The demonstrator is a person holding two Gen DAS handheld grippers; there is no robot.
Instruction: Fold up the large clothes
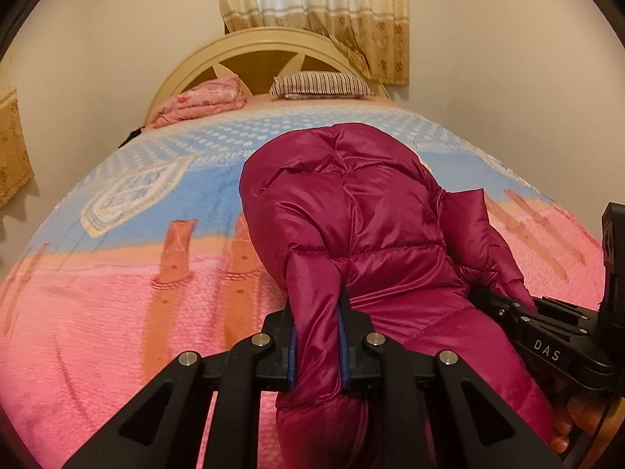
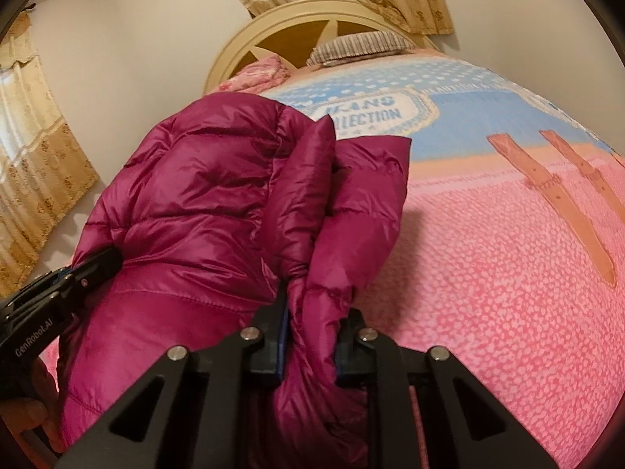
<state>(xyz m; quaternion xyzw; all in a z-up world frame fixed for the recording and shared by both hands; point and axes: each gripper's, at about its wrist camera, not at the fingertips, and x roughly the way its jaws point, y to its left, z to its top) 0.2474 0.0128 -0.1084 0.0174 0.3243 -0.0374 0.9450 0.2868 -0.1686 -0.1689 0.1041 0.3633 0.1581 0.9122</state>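
Note:
A shiny magenta puffer jacket [image 1: 363, 230] lies bunched on the bed, running from the near edge toward the headboard. My left gripper [image 1: 318, 336] is shut on a fold of the jacket at its near left side. My right gripper [image 2: 310, 336] is shut on another thick fold of the jacket [image 2: 203, 191] at its near right side. The right gripper also shows at the right of the left wrist view [image 1: 508, 308], and the left gripper at the left of the right wrist view [image 2: 91, 269], both pinching the jacket's near end.
The bed is covered by a pink and blue blanket [image 1: 117, 312]. A striped pillow [image 1: 320, 84] and a folded pink cloth [image 1: 203, 103] lie by the cream headboard [image 1: 250, 45]. Curtains [image 1: 312, 11] hang behind. White walls flank the bed.

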